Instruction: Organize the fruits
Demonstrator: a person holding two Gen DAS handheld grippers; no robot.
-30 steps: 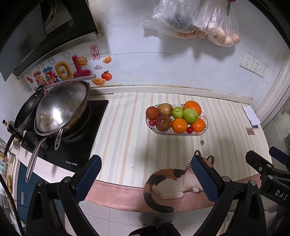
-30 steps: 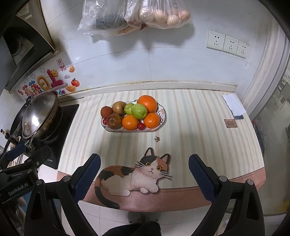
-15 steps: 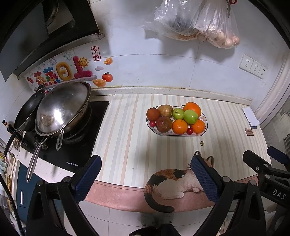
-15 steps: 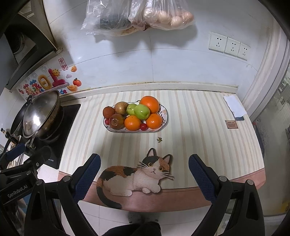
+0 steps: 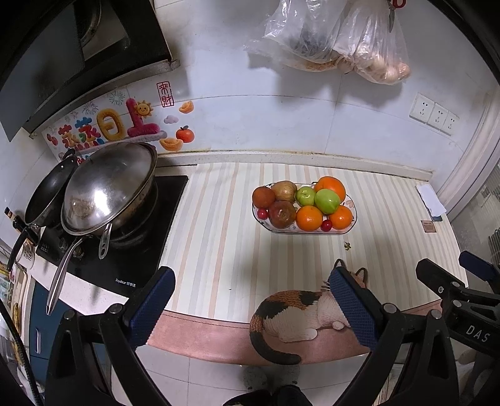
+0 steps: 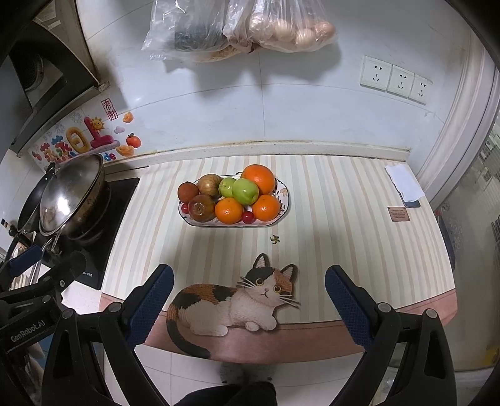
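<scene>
A patterned oval fruit plate (image 5: 352, 222) (image 6: 283, 190) stands mid-counter on the striped mat. It holds oranges (image 5: 309, 218) (image 6: 229, 210), green apples (image 5: 327, 200) (image 6: 245, 191), brown-red fruits (image 5: 282, 214) (image 6: 201, 208) and small red cherries (image 5: 326, 225) (image 6: 247, 216). My left gripper (image 5: 250, 304) is open and empty, back at the counter's front edge. My right gripper (image 6: 249, 301) is open and empty too, over the cat picture, well short of the plate. The right gripper also shows at the right edge of the left wrist view (image 5: 462, 281).
A steel wok lid and pans (image 5: 106, 190) (image 6: 72, 193) sit on the black cooktop (image 5: 131, 259) at left. A cat print (image 6: 237, 299) marks the mat's front edge. A small scrap (image 6: 275, 239) lies before the plate. Paper (image 6: 403, 184) lies far right. Bags (image 6: 237, 25) hang on the wall.
Both grippers have drifted slightly; the plate sits a little higher and further right in the right wrist view. Nothing was grasped or released.
</scene>
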